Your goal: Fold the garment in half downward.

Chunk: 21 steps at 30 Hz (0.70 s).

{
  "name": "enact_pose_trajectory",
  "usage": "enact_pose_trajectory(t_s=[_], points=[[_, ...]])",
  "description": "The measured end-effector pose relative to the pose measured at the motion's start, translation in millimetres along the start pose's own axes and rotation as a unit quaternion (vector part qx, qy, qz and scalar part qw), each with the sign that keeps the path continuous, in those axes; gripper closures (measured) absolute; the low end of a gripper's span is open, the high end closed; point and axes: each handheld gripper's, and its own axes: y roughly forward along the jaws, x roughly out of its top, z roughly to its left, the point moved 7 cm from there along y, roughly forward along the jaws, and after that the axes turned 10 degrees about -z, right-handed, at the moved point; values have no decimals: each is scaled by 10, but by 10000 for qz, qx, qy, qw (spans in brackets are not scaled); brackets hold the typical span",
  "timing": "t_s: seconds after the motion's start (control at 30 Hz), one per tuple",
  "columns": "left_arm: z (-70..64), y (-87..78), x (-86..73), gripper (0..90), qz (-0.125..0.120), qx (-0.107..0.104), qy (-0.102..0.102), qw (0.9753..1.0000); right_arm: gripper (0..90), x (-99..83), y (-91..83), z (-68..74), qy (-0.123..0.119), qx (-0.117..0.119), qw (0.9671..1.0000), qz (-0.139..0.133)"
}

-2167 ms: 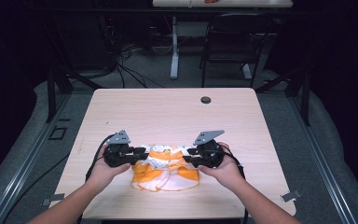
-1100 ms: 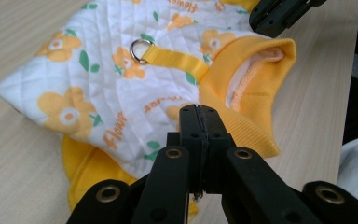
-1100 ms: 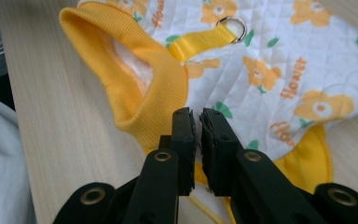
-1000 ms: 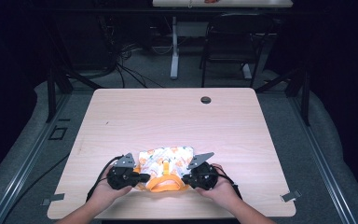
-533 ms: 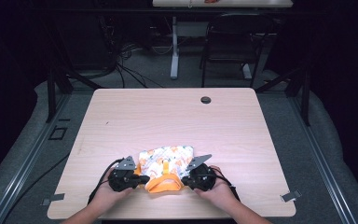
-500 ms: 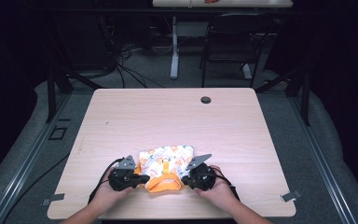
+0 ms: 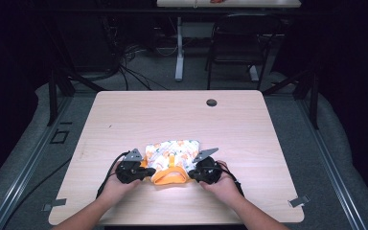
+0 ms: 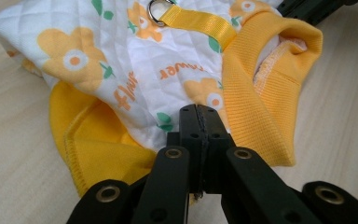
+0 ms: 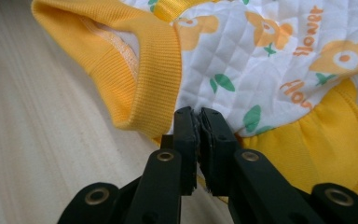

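1. The step in hand looked like folding or straightening the small quilted white garment with orange flowers and yellow ribbed trim (image 7: 171,160), which lay on the near middle of the pale wooden table (image 7: 249,124).
2. The left gripper (image 8: 198,116) was clamped on the garment's near edge, jaws pressed together over the cloth beside the yellow ribbed collar (image 8: 261,79).
3. The right gripper (image 9: 199,119) pinched the opposite side likewise (a thin fold between the jaws).
4. Next, I judged, both hands would need to lift and move evenly, keeping the cloth taut.
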Motion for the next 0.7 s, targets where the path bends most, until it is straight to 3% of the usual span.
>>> enact_pose_trajectory(t_s=[0.27, 0.43, 0.7], points=[[132, 103, 71, 899, -187, 138, -188, 9996, 849, 64, 52, -136, 26, -170, 9999, -16], [209, 157, 120, 900, -219, 241, -168, 9993, 849, 97, 78, -203, 39, -252, 9997, -12], [300, 201, 142, 900, -431, 299, -407, 9978, 847, 150, 129, -336, 161, -356, 9992, -90]])
